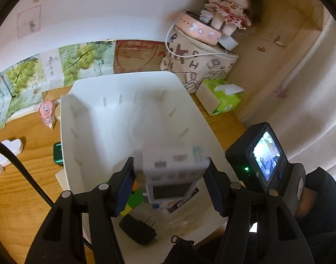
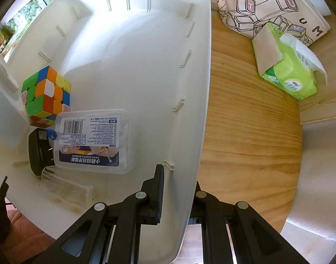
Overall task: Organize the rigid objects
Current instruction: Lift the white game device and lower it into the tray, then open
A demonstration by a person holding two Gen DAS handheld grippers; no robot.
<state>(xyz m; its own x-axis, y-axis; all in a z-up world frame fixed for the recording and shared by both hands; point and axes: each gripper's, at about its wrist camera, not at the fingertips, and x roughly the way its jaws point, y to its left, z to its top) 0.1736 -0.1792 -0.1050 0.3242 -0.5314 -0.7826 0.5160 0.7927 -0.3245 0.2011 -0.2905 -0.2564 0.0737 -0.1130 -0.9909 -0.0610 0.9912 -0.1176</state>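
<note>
Smooth, glossy white plastic bin (image 2: 196,88); grainy matt wooden desk (image 2: 251,143); printed cloth bag (image 2: 267,6); clear plastic box (image 2: 93,140).

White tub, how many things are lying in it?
4: a colour cube at the left wall of the tub, a clear labelled box beside it, a black plug and a clear stand nearer. More may be hidden.

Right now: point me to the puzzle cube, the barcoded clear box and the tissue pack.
puzzle cube (image 2: 46,94): right wrist view, on its top face.
barcoded clear box (image 2: 93,140): right wrist view, on the printed label.
tissue pack (image 2: 289,74): right wrist view, on the green wrapper.
</note>
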